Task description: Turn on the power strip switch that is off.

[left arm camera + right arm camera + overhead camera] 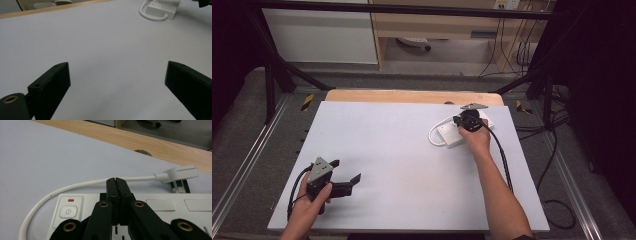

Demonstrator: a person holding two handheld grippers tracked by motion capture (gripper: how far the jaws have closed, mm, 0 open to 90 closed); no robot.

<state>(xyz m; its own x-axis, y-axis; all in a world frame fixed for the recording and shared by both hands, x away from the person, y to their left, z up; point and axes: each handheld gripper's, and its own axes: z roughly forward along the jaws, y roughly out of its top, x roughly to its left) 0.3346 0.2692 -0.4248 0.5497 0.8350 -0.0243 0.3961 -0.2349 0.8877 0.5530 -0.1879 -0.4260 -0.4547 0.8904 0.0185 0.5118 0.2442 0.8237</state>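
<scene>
A white power strip (447, 134) lies at the back right of the white board, its cable (75, 185) looping round to a flat plug (180, 173). The strip has a round power button (68, 211) under a small red mark at its near-left end. My right gripper (469, 120) points down over the strip (160, 205), and its jaws (116, 181) are shut together with nothing between them. Whether the tips touch the strip I cannot tell. My left gripper (347, 170) rests at the front left, open and empty (117, 75). The strip (162, 8) shows far off in the left gripper view.
The white board (402, 165) covers a wooden table whose edge (412, 96) shows at the back. Black frame bars and floor cables (557, 150) run beside the table. A shelf unit (437, 30) stands beyond.
</scene>
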